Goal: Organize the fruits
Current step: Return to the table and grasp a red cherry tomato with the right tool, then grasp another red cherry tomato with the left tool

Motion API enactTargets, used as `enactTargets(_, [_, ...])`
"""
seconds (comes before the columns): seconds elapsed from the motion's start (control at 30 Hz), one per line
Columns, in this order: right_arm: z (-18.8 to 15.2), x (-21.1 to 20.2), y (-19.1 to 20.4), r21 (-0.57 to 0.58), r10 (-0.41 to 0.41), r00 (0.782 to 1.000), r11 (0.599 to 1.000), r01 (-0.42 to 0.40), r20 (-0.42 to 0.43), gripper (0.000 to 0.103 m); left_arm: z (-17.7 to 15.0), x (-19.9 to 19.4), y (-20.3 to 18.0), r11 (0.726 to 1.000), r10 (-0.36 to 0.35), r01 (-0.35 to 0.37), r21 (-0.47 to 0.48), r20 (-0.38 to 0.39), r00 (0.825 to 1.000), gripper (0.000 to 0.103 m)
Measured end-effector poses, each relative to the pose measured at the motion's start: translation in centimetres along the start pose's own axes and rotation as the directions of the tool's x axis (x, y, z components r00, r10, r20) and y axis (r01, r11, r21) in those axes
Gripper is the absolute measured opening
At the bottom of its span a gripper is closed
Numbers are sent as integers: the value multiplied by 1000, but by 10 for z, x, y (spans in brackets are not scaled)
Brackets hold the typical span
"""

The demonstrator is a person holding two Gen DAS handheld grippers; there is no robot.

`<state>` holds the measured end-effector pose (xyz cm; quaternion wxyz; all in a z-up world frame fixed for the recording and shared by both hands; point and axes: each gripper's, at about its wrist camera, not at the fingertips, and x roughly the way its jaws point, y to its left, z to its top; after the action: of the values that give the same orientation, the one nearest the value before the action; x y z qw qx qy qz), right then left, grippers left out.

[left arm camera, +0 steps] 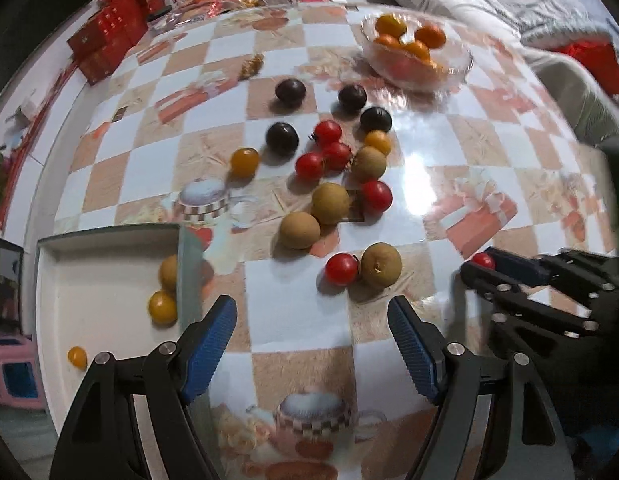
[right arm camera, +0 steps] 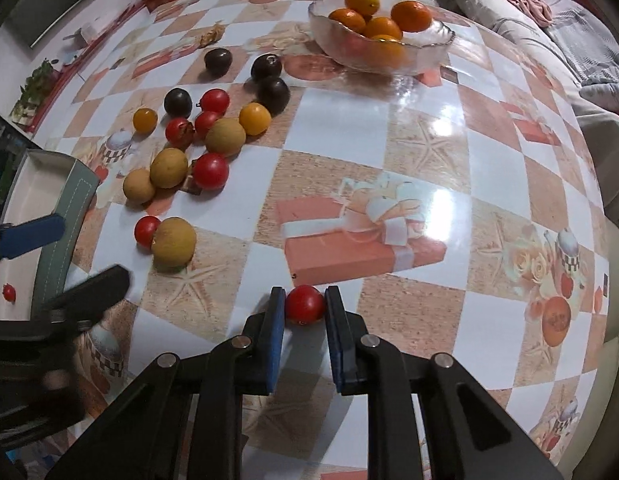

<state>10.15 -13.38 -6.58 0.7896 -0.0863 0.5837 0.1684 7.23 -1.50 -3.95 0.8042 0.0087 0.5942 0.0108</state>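
Note:
Red tomatoes (left arm camera: pixel 341 269), tan longans (left arm camera: pixel 380 265), dark plums (left arm camera: pixel 282 138) and small yellow fruits (left arm camera: pixel 244 161) lie scattered on the checkered table. My left gripper (left arm camera: pixel 312 344) is open and empty, just right of a white tray (left arm camera: pixel 89 280) that holds yellow fruits (left arm camera: pixel 162 307). My right gripper (right arm camera: pixel 305 304) is shut on a red tomato (right arm camera: pixel 304 304) low over the table; it also shows in the left wrist view (left arm camera: pixel 484 261). The tray (right arm camera: pixel 37 184) also holds a small red fruit (right arm camera: pixel 8 292).
A glass bowl (right arm camera: pixel 429 50) of oranges (right arm camera: pixel 383 26) stands at the far side. Red boxes (left arm camera: pixel 105 40) and wrappers lie at the far left edge. A sofa with blankets (right arm camera: pixel 557 40) runs along the right. A small brown scrap (left arm camera: pixel 250 66) lies beyond the plums.

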Motion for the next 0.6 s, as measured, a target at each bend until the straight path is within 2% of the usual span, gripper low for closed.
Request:
enactTargets(0.2, [-3,-2,-10,22,23,1000,999,-23,9,21,4,25,-1,1000,-3,3,-16,-31,1000,79])
enactTargets(0.3, [-2,-3,-15,35,35,999,999,-35,12,21,10,32,-6,1000,-10,10,-3,-33,999,64])
enactTargets(0.4, [-4,-5,-19,37,42,999,998,-42,14,21,17,34,-11,1000,-16,17,4,-13,1000,64])
enactTargets(0.5, [-5,-5,-20,38,47,999,998,-47,15,21,20,33,-18,999,-29,29,15,6,1000,44])
enactTargets(0.53, [-5,-5,-20,38,48,999,998,-49,15,21,21,33,-20,999,-32,32,22,9,999,33])
enactTargets(0.6, [-5,-5,-20,40,51,999,998,-51,16,21,21,32,-24,999,-38,37,34,14,999,22])
